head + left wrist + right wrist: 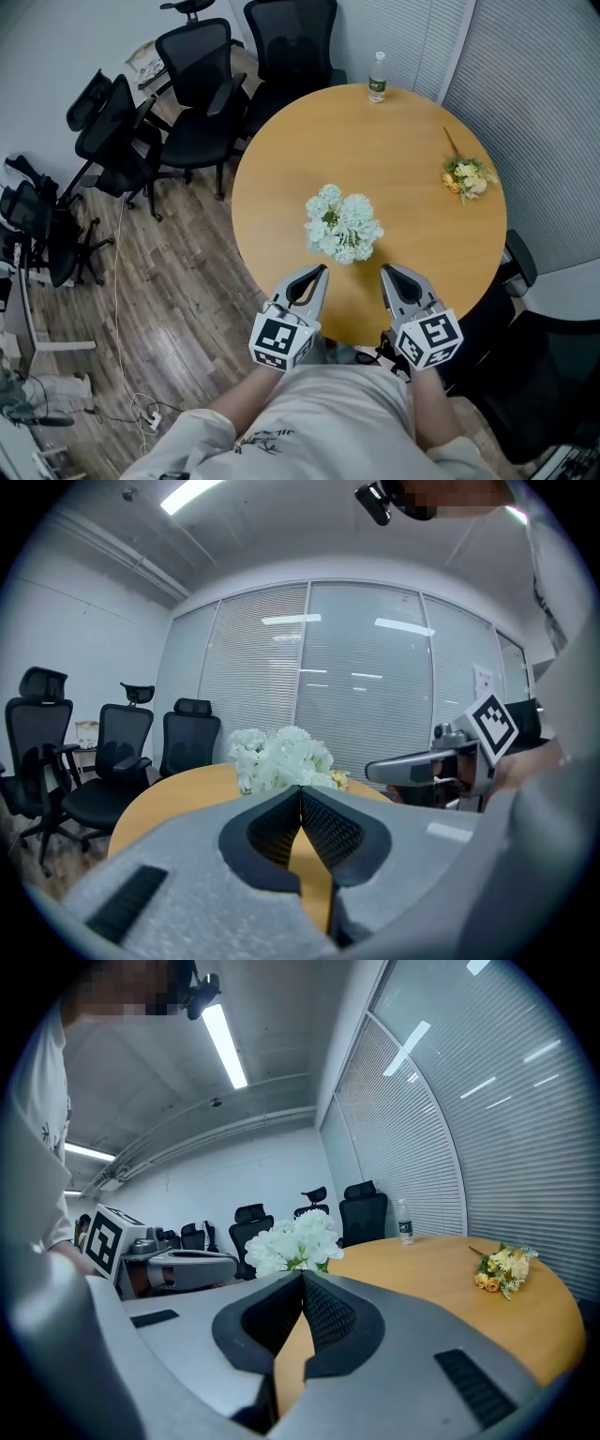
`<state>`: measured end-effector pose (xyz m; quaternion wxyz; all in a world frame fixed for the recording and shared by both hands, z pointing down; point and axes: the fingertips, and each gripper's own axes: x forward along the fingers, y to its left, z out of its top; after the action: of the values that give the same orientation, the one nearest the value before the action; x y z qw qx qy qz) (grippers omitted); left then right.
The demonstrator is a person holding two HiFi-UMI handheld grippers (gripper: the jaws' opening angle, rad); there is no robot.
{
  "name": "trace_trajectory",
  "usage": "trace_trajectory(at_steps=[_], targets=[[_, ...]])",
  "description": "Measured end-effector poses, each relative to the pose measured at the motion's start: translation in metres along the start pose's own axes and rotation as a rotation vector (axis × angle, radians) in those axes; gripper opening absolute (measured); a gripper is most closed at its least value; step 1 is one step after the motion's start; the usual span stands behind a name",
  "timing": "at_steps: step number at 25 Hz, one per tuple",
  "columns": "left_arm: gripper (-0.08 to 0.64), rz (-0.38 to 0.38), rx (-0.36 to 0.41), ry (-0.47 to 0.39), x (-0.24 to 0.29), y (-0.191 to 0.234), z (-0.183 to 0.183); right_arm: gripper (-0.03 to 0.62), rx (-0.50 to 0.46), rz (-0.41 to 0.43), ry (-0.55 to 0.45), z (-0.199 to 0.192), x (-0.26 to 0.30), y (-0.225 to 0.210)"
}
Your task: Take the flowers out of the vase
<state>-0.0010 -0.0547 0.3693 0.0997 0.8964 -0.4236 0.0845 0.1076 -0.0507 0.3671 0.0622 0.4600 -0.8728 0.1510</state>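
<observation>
a bunch of white flowers [343,225] sits mid-frame on the round light-wood table [403,122]; its vase is probably hidden under the blooms. low in the frame, the grey left gripper [322,269] and right gripper [383,268] point at it from nearby, both clenched on nothing. a small yellow bouquet [466,178] lies at the table's right edge, and a clear plastic bottle [377,78] stands at its top edge.

no readable text, labels or numbers.
</observation>
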Motion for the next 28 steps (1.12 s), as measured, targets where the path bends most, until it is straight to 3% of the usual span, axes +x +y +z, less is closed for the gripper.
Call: trace_trajectory(at_steps=[11,28], targets=[[0.011,-0.027,0.003,0.051,0.009,0.02,-0.023,0.006,0.047,-0.065,0.028,-0.021,0.013,-0.012],[0.011,-0.056,0.042,0.078,0.043,0.033,-0.061,0.009,0.008,-0.049,0.039,-0.072,0.057,-0.035]])
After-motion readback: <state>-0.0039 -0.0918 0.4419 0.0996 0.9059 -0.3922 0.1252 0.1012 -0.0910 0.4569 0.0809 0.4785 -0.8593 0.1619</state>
